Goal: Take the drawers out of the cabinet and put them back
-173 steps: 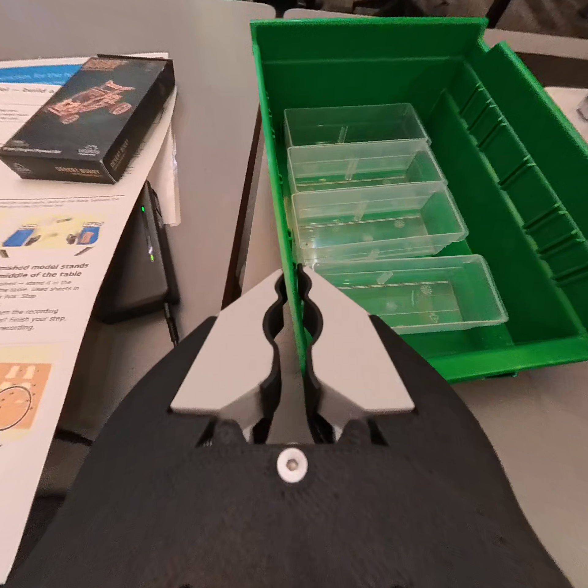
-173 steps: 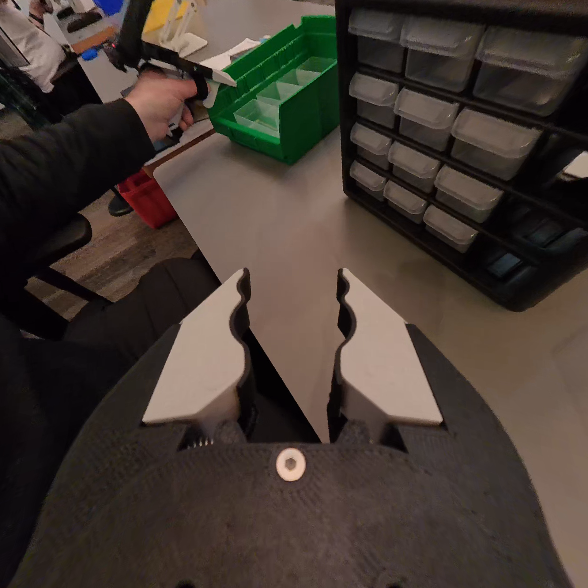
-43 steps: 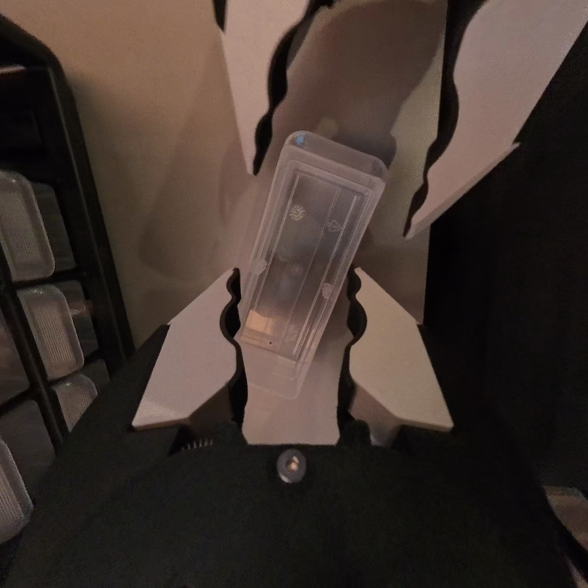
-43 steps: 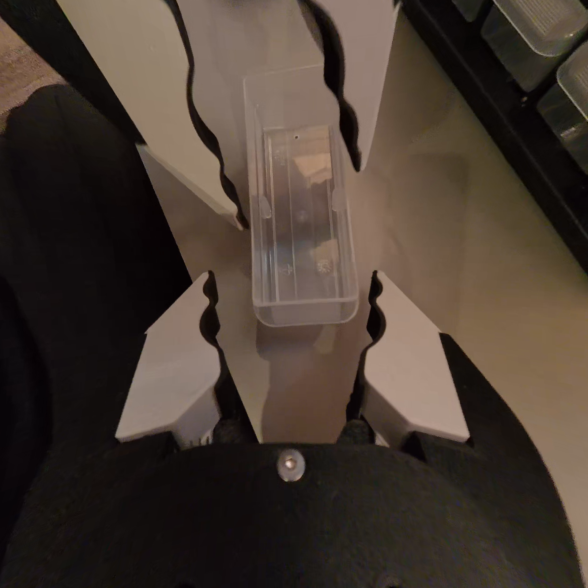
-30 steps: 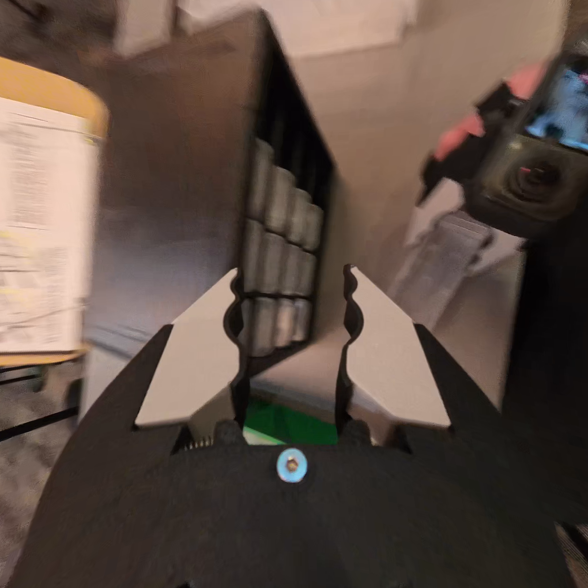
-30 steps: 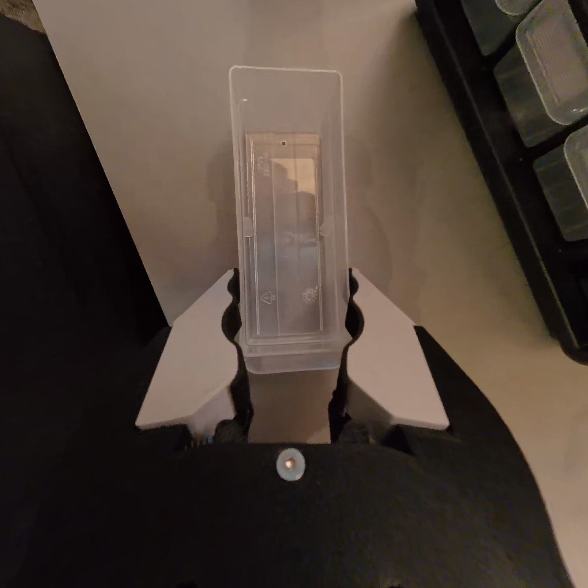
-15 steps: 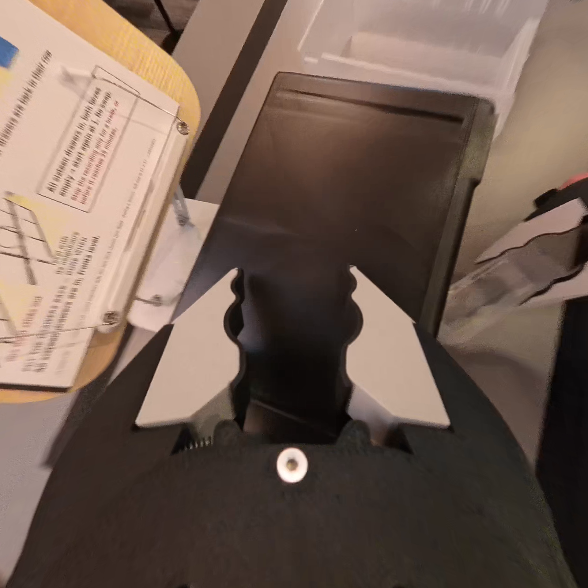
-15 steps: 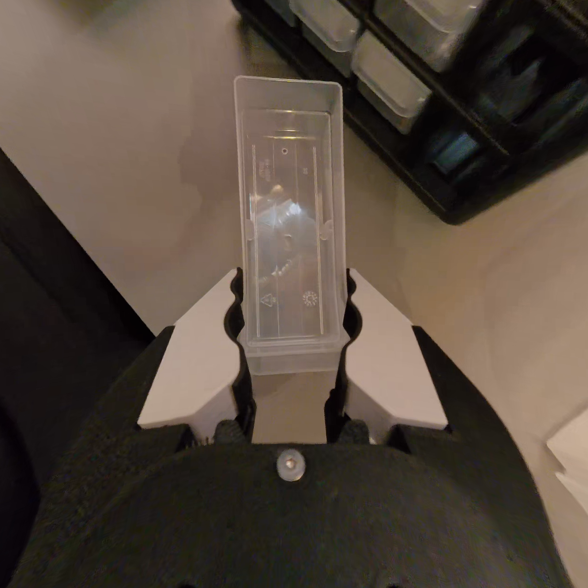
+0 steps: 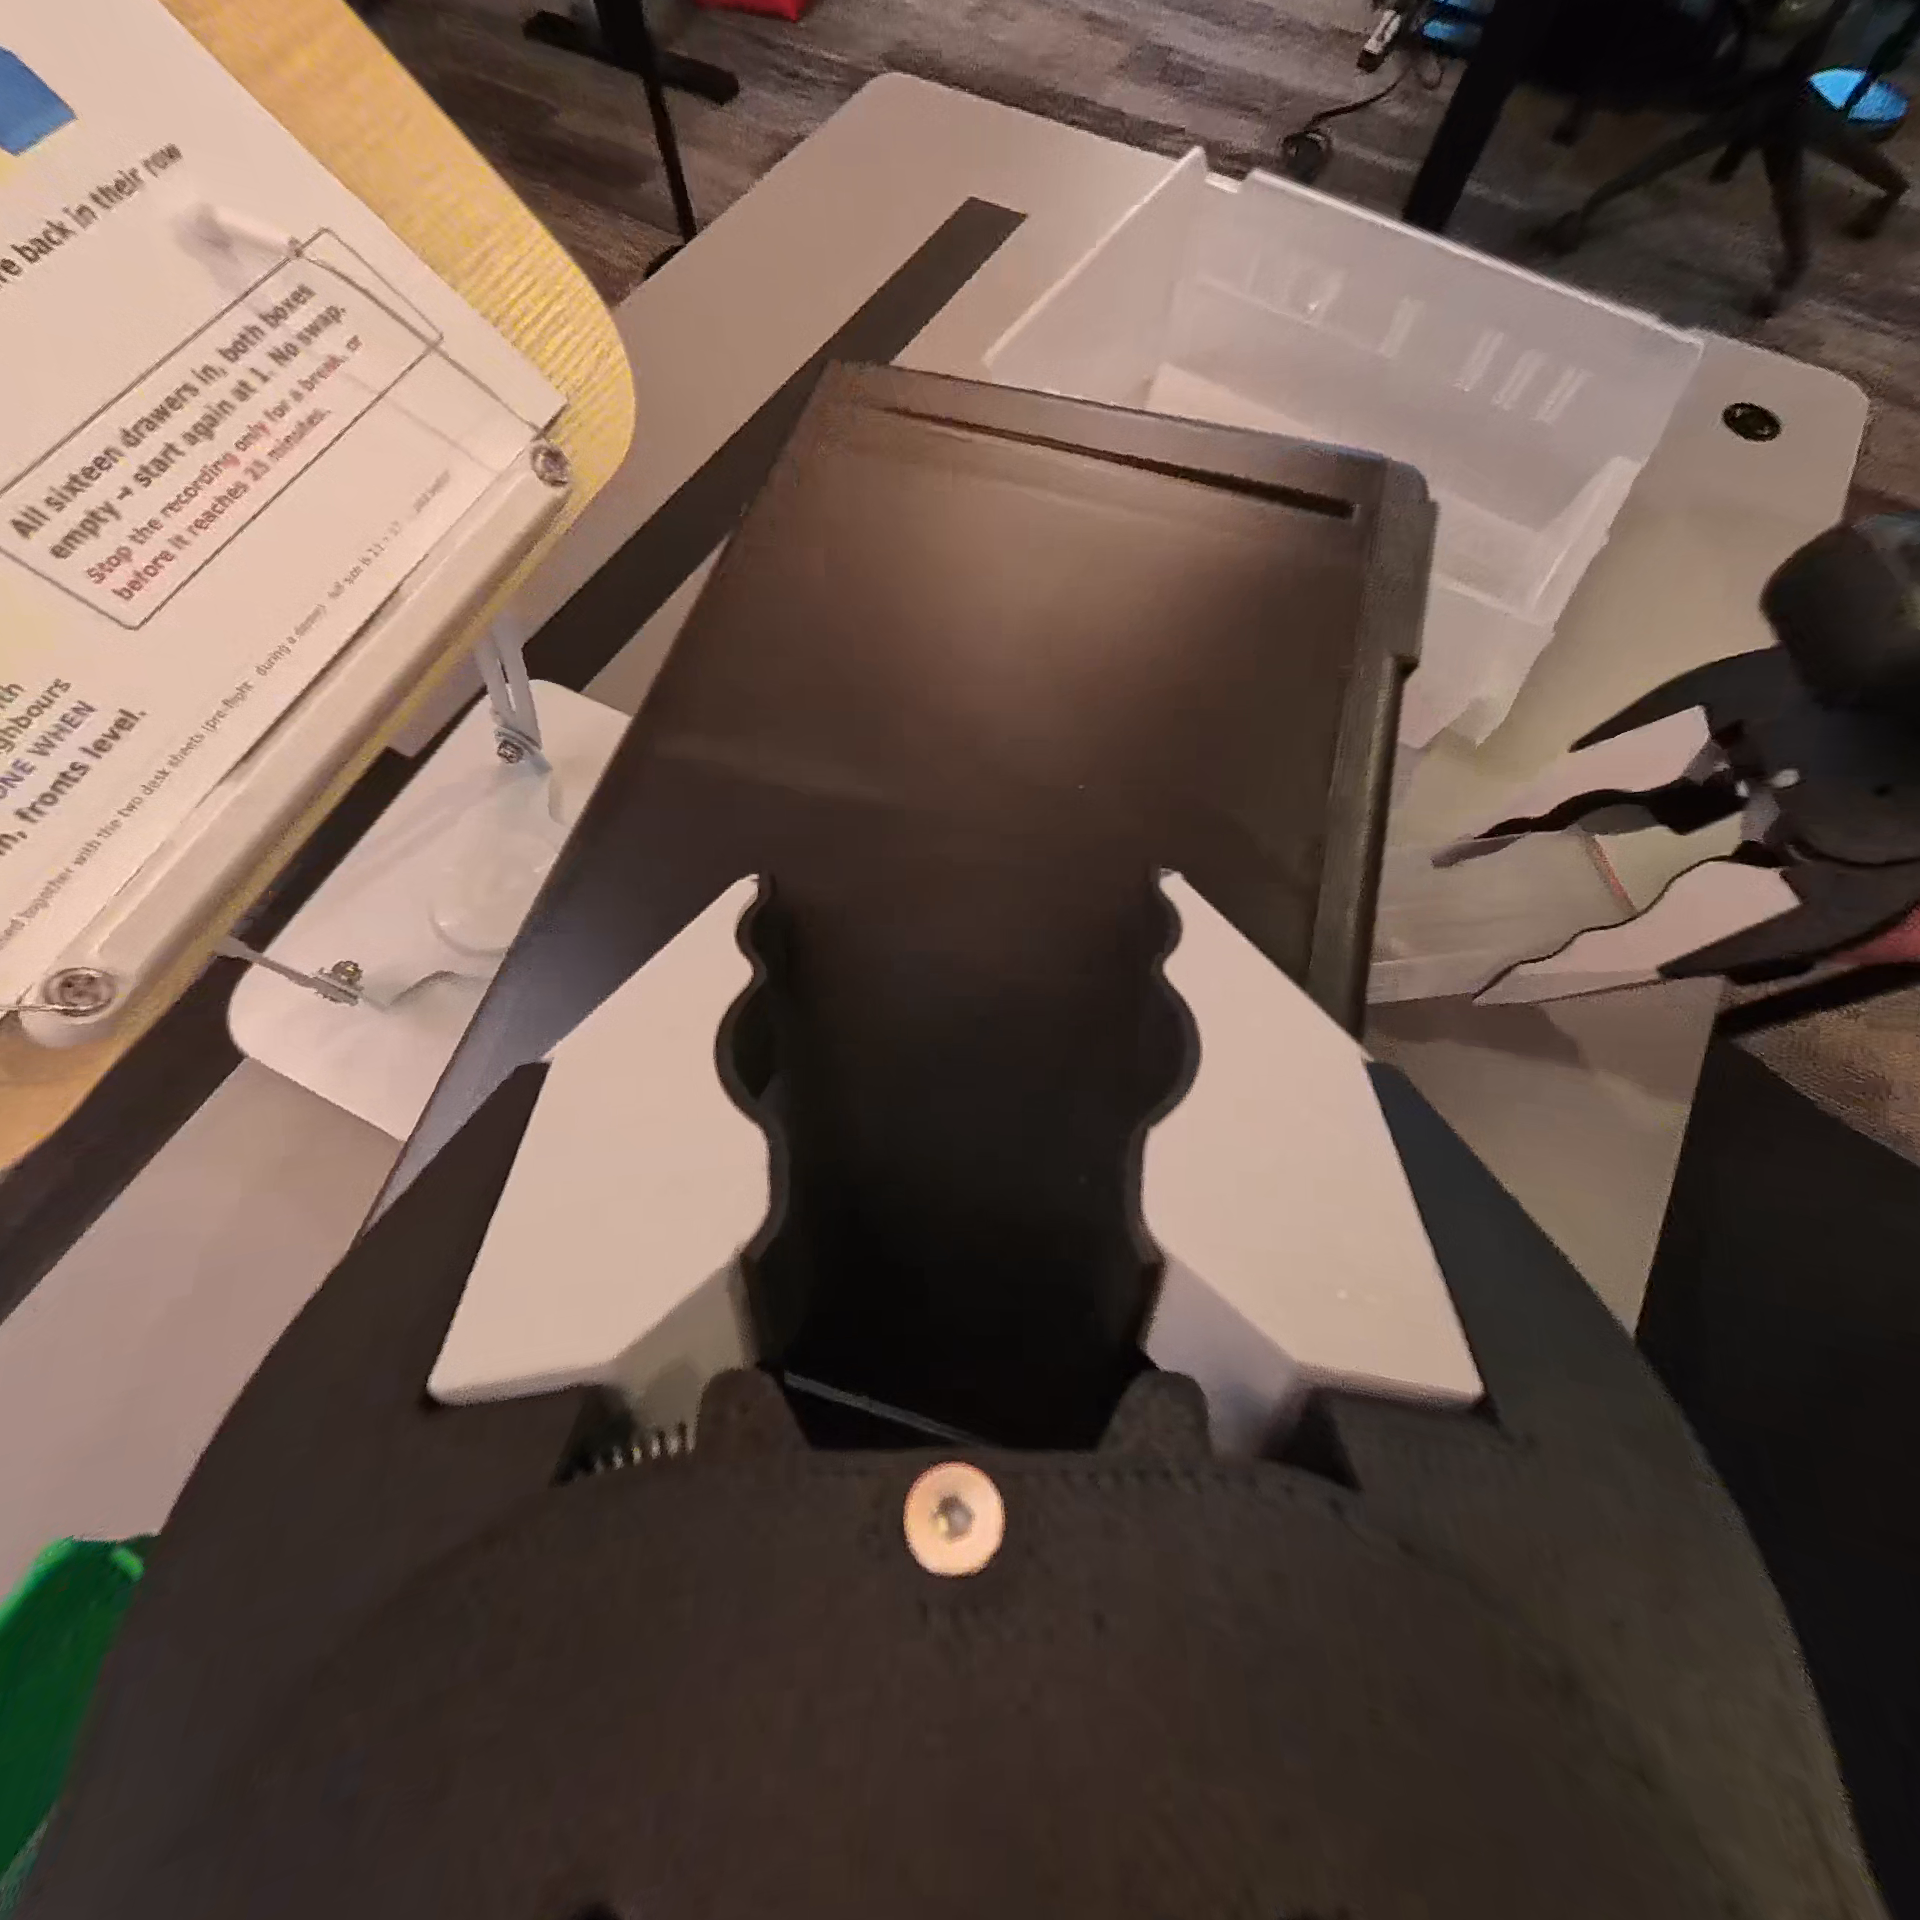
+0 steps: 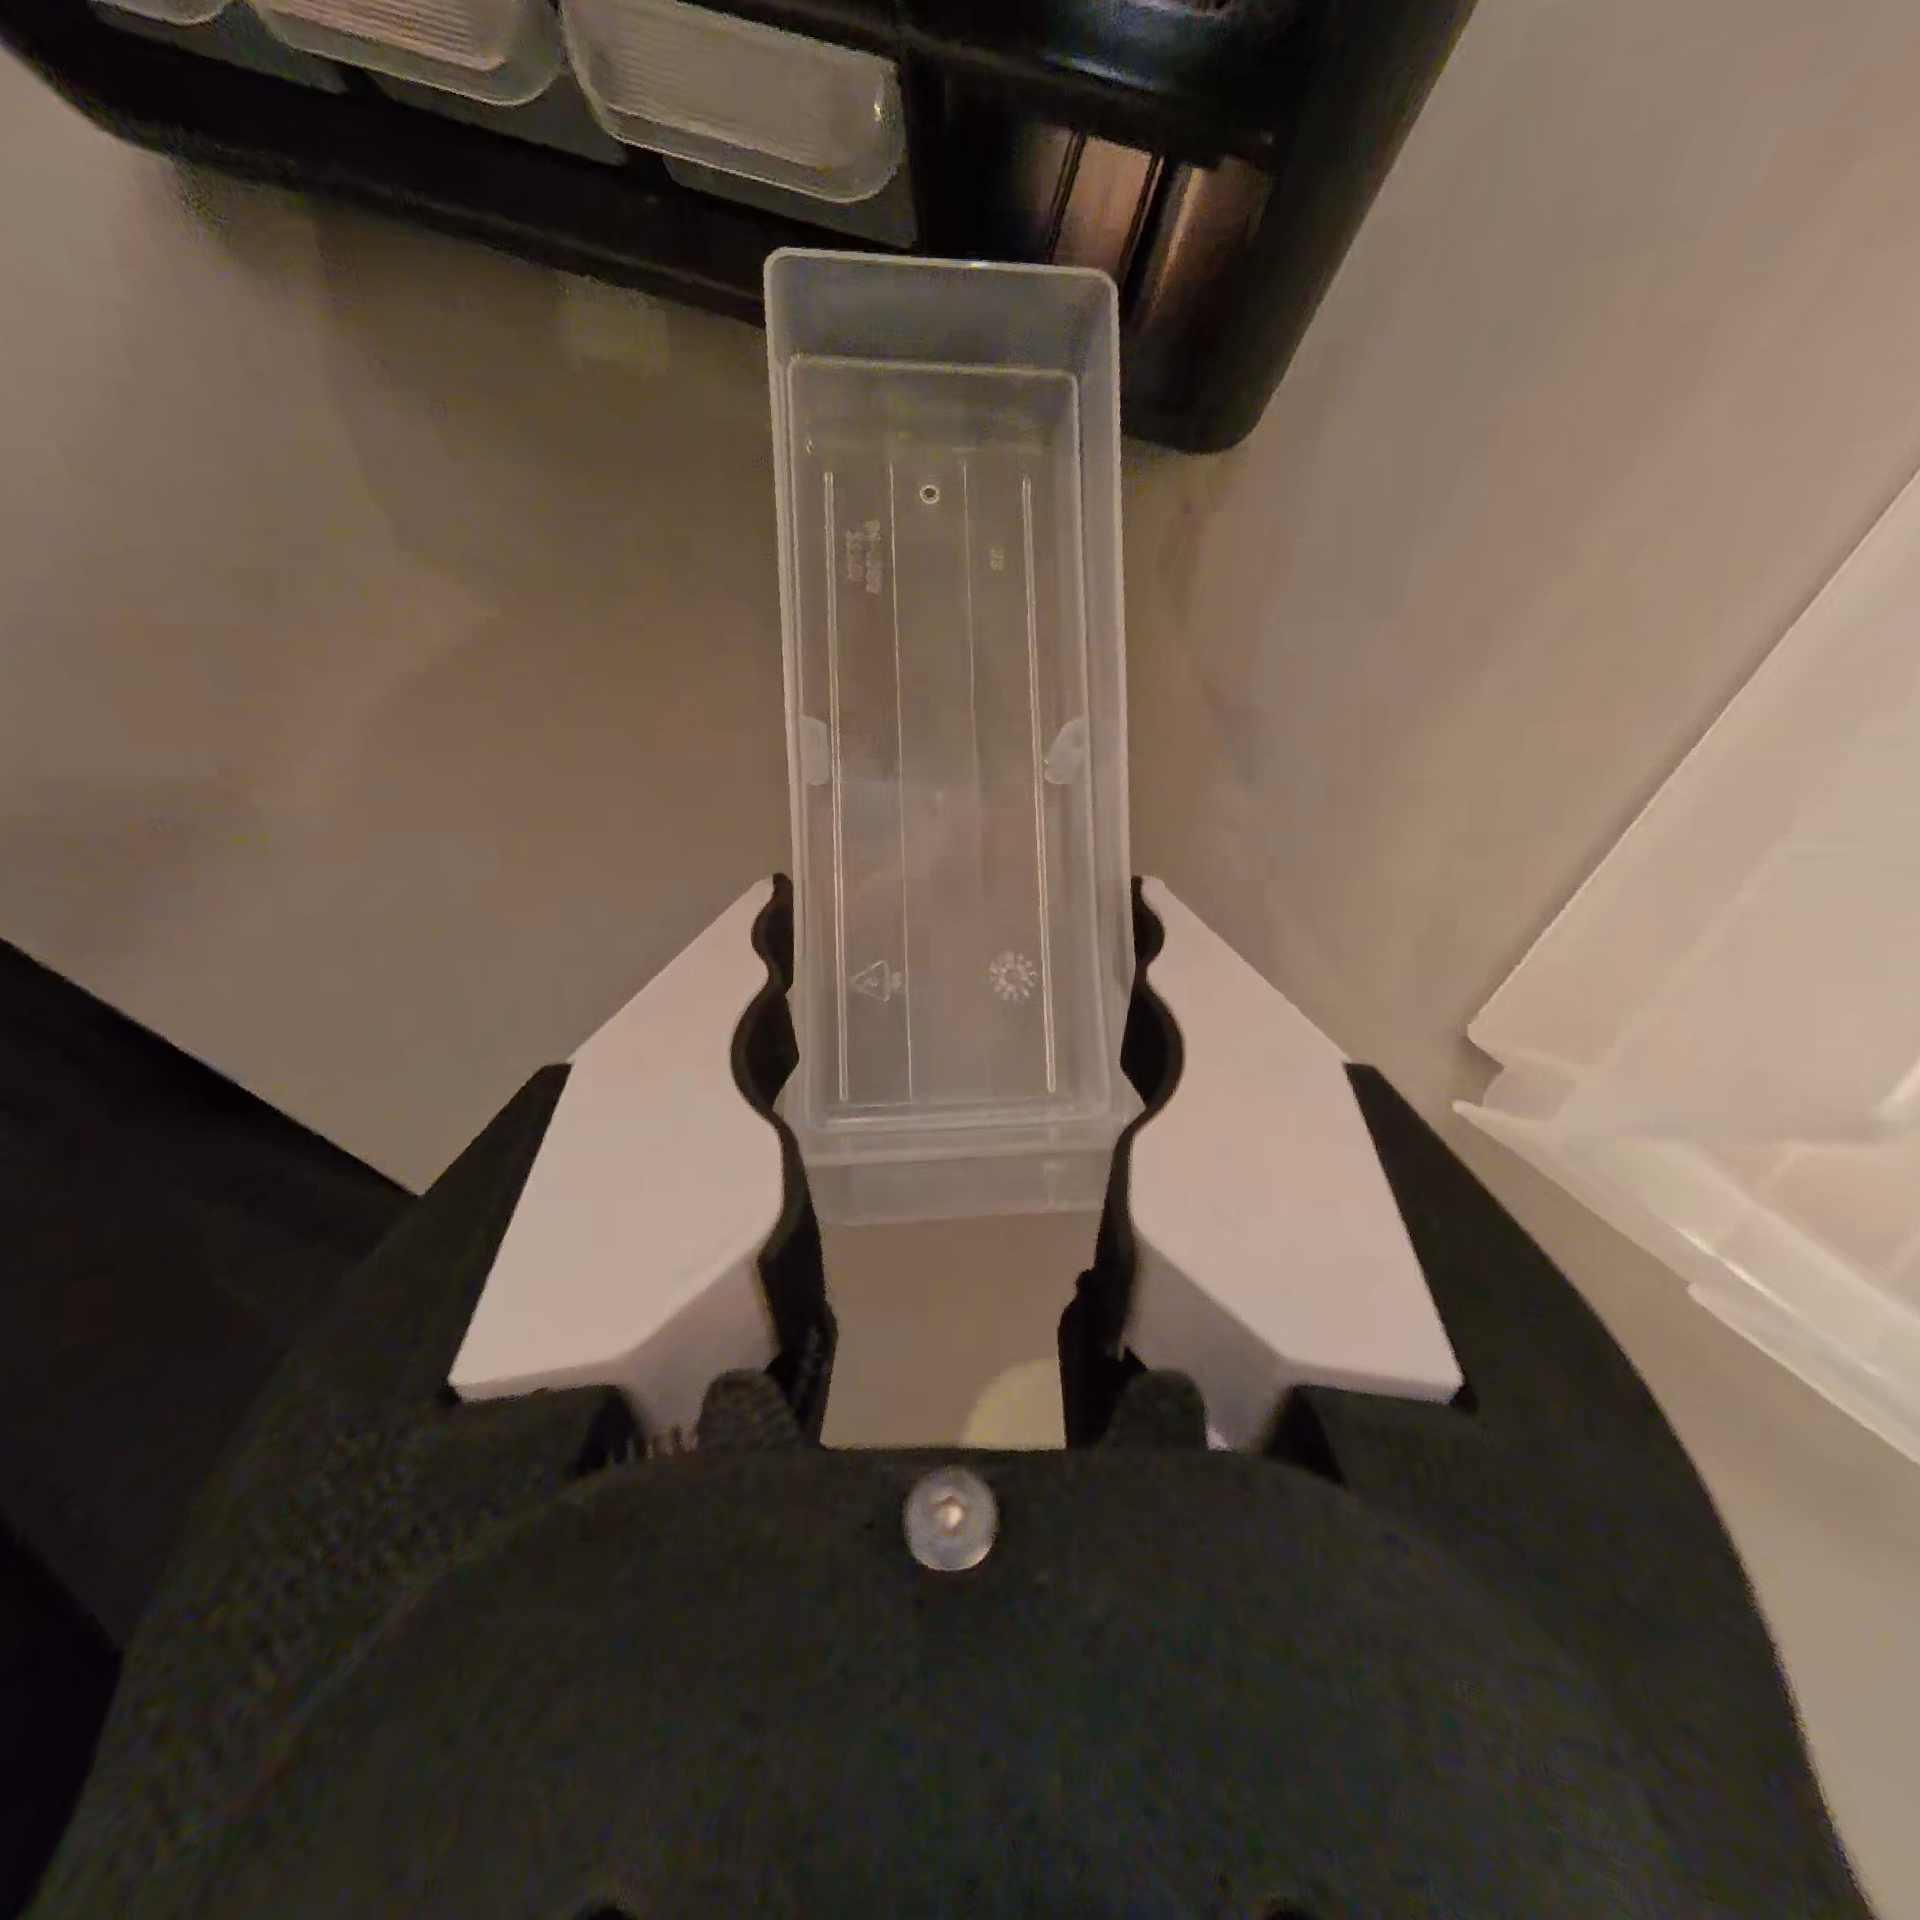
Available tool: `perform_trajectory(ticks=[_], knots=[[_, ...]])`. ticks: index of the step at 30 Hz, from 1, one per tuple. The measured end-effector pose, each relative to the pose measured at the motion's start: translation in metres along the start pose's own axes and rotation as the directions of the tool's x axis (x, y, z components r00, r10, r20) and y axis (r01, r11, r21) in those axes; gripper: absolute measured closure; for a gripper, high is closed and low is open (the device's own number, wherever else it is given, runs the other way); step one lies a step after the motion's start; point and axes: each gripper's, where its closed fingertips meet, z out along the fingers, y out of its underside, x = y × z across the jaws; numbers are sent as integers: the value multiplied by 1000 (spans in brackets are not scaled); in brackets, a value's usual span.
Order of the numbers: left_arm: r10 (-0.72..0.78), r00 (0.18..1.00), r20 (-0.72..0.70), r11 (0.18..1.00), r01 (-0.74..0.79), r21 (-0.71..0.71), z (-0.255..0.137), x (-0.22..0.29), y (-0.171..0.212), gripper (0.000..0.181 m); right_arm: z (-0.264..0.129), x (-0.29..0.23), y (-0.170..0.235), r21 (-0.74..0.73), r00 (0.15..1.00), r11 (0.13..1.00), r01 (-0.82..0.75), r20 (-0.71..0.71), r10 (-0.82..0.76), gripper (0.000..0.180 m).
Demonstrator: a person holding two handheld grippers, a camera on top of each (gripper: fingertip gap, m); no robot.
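Drawer point(image 10: 951, 748): a clear, empty plastic one, clamped at its near end between the white fingers point(image 10: 644, 1164) of the right gripper point(image 10: 956, 1039). Its long axis runs straight away from the camera along the fingers, open side up toward the lens, far end aimed at the bottom corner of the black cabinet point(image 10: 1195, 208). It is held above the table and stops just short of the cabinet. Frosted drawer fronts point(image 10: 727, 114) fill the slots to the left of that corner; the slot right ahead of the drawer looks dark.

The left gripper point(image 9: 961, 1039) has its jaws spread wide with nothing between them. It hangs over the cabinet's flat black top point(image 9: 1039, 644); contact cannot be told. In that view the right gripper shows at the far right edge.

The table point(image 10: 312, 644) is pale grey and smooth. Past it lie dark wood-look flooring and the legs of office chairs.

A translucent bin point(image 9: 1403, 343) stands behind the cabinet; its edge also shows to the right of the drawer in the right wrist view. A printed sheet in a clear stand point(image 9: 208, 488) leans to the cabinet's left. A green bin corner point(image 9: 62, 1621) shows at lower left.
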Motion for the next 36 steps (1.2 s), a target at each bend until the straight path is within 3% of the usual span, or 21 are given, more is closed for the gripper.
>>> perform_trajectory(ticks=[7, 28, 36], knots=[[7, 1000, 7, 999, -7, -44, 10, 18, -3, 112, 4, 31, -10, -20, 996, 999, -42, -83, 41, 118], [64, 997, -42, 992, -68, -102, 13, 18, -4, 119, 1, 30, -23, -102, 987, 994, -42, -157, 25, 119], [71, 996, -50, 992, -76, -102, 13, 19, -4, 121, 17, 31, -41, 59, 984, 993, -105, -135, 112, 119]])
